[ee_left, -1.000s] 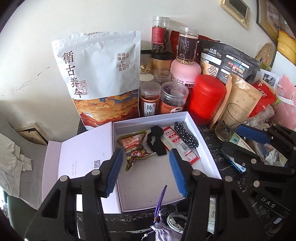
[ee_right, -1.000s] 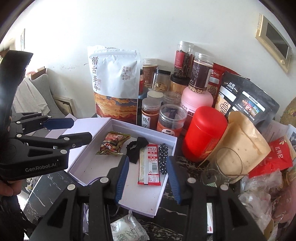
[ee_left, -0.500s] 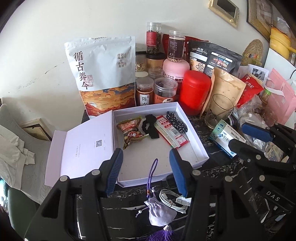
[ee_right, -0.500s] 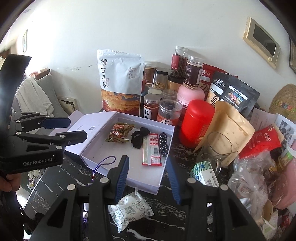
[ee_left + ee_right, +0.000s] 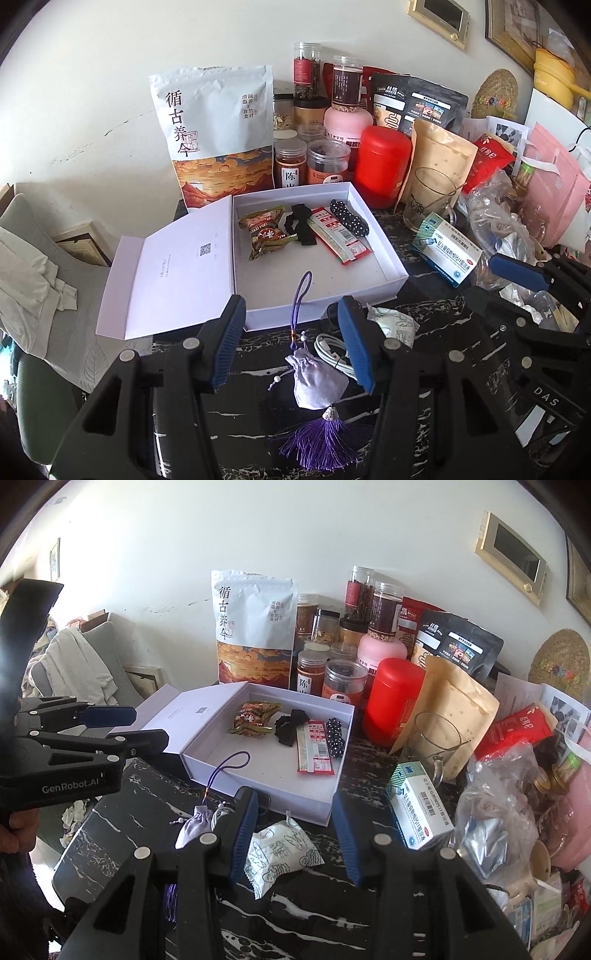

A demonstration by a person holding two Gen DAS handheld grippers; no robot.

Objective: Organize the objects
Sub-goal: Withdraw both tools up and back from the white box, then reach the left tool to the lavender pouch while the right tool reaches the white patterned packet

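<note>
The left gripper [image 5: 291,343] hangs above the near edge of the black marbled desk [image 5: 436,325]; its jaws stand partly open and hold nothing. Below them lies a grey pouch [image 5: 317,376] with a purple tassel; its purple cord loops over the front wall into the white box [image 5: 391,254]. The right gripper [image 5: 293,830] also has its jaws partly open and empty, above a white sachet [image 5: 279,853] on the desk just in front of the box. The box sits open, lid [image 5: 177,269] folded out to the left. Inside, along the far side, lie a snack pack [image 5: 264,236], a black hair tie [image 5: 301,225], a red-and-white strip [image 5: 340,240] and a dotted black band [image 5: 349,221]. A medicine carton [image 5: 419,806] rests right of the box.
</note>
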